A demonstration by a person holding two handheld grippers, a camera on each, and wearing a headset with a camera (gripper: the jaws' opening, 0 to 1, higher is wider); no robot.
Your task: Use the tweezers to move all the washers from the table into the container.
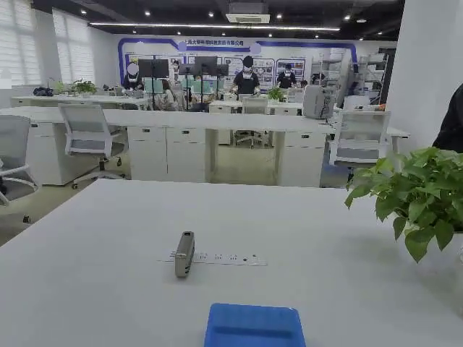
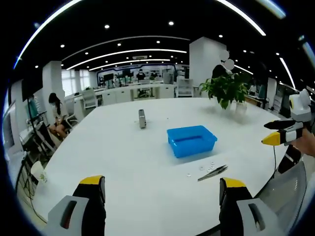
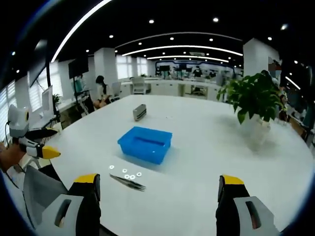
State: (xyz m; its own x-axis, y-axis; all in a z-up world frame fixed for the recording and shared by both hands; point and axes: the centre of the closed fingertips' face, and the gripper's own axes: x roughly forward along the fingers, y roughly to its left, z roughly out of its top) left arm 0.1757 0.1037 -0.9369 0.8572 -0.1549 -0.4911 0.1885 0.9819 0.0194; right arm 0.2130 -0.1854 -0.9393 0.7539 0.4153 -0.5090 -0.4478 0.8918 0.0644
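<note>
While nothing has been picked up yet, both tools hang over the near edge of the table with nothing between their jaws: the left tool is spread wide, and so is the right tool.

From where I stand, the tweezers lie flat on the white table, close to its near edge and just in front of the blue container. A handful of washers sits loose between the tweezers and the container, near both but touching neither as far as I can tell. The container itself looks empty from the gripper views, so I'd judge the job is at its very start. A plant stands off toward the right edge, well clear of the work.

The tweezers look thin, light and stiff, with some spring in the arms. Lying flat on a smooth top, they may skate away if nudged. My guess is the best hold is across both arms about mid-length, so that a squeeze closes the tips.

The washers are tiny, flat and surely slippery. Each would best be pinched by its rim, or hooked through the hole. A hard pinch could flick one off the table.
</note>
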